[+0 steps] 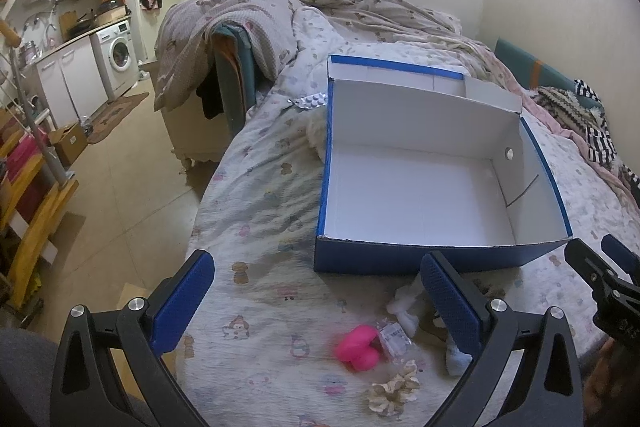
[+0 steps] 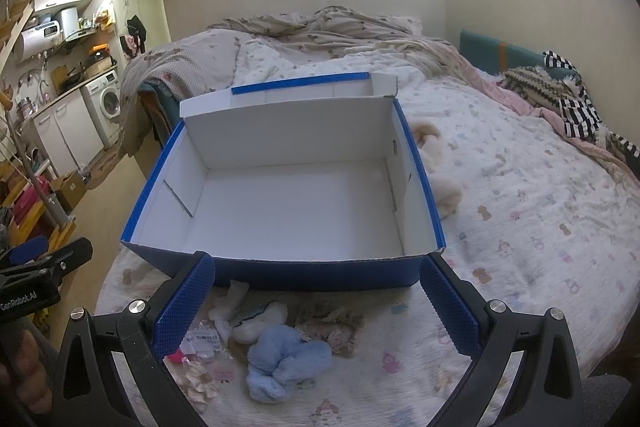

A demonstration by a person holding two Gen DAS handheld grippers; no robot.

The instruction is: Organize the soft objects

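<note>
An open blue box with a white inside (image 1: 420, 187) (image 2: 288, 203) sits on the bed, with nothing in it. In front of it lie soft things: a pink plush (image 1: 356, 347), a cream scrunchie (image 1: 394, 389) (image 2: 198, 381), a white plush (image 1: 404, 307) (image 2: 256, 319), a light blue plush (image 2: 284, 363) and a beige frilly piece (image 2: 332, 323). My left gripper (image 1: 316, 299) is open above the pink plush. My right gripper (image 2: 316, 299) is open above the blue plush. Each gripper shows at the edge of the other's view (image 1: 608, 279) (image 2: 44, 267).
A fluffy cream toy (image 2: 440, 167) lies on the bed right of the box. A blister pack (image 1: 310, 101) lies behind the box's left corner. Rumpled blankets and striped clothes (image 2: 576, 107) are at the far side. The bed edge drops to the floor on the left.
</note>
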